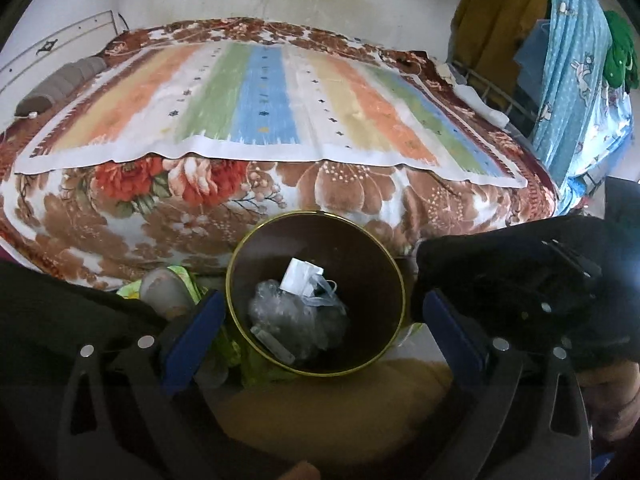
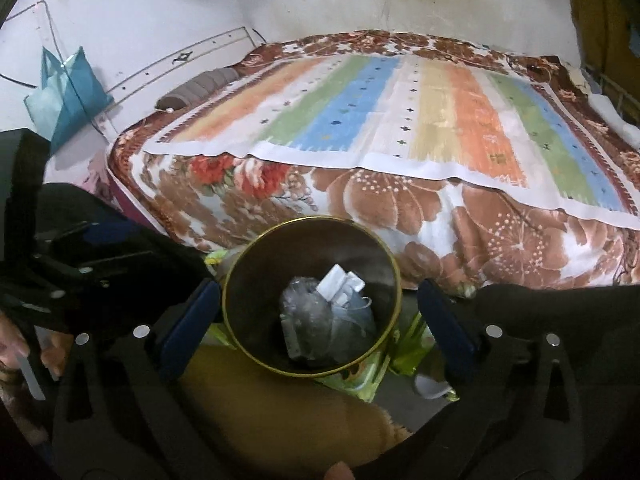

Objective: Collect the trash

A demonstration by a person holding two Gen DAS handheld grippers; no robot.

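A round dark bin with a gold rim [image 1: 394, 268] stands on the floor in front of the bed; it also shows in the right wrist view [image 2: 394, 276]. Inside lie crumpled clear plastic [image 1: 292, 316], white paper [image 1: 300, 278] and a pale mask-like piece; the same trash [image 2: 328, 312] shows from the right. My left gripper [image 1: 324, 336] is open and empty, its blue pads [image 1: 192, 344] either side of the bin, above it. My right gripper [image 2: 316, 324] is open and empty, likewise above the bin. Each gripper's black body appears in the other's view.
A bed with a floral blanket [image 1: 280, 200] and a striped cloth [image 1: 260, 100] fills the space behind the bin. Green-yellow packaging [image 2: 408, 352] and a bottle-like object [image 1: 164, 292] lie on the floor beside the bin. Clothes [image 1: 572, 80] hang at the right. A teal bag [image 2: 64, 92] hangs at the left.
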